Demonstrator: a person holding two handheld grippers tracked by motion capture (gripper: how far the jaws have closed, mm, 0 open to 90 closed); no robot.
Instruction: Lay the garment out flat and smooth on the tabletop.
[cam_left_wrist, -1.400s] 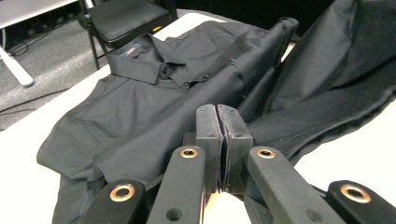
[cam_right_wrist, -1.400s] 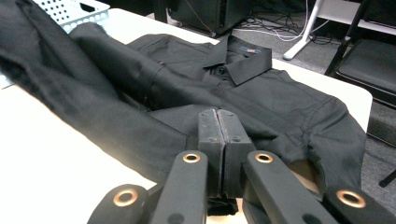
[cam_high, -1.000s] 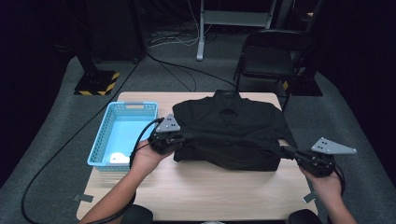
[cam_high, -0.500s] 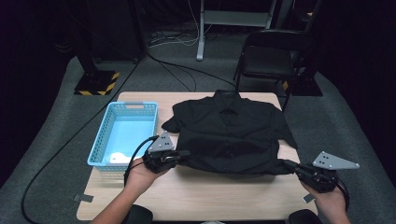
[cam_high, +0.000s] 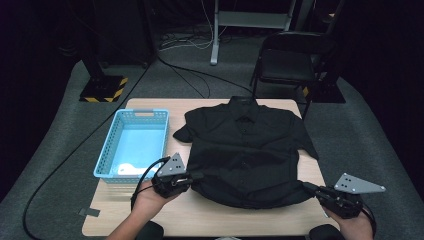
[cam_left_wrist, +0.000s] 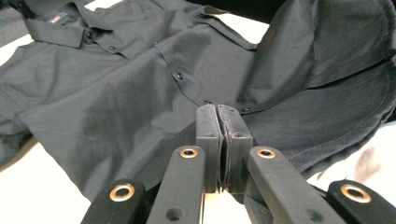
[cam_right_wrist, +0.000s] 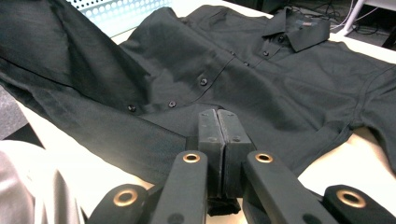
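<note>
A black short-sleeved button-up cotton shirt (cam_high: 247, 150) is lying spread front-up on the light wooden tabletop (cam_high: 150, 215), its collar pointing away from the person. The left gripper (cam_high: 196, 176) is pinching the shirt's near hem at one corner, its fingers (cam_left_wrist: 208, 140) clenched tight on the dark fabric. The right gripper (cam_high: 309, 188) is gripping the opposite hem corner, its fingers (cam_right_wrist: 210, 140) likewise pressed together on cloth. Between the two pairs of fingers the hem is sagging slightly off the tabletop. A light blue perforated plastic basket (cam_high: 107, 155) is sitting just beyond the left fingers, beside the shirt's sleeve.
</note>
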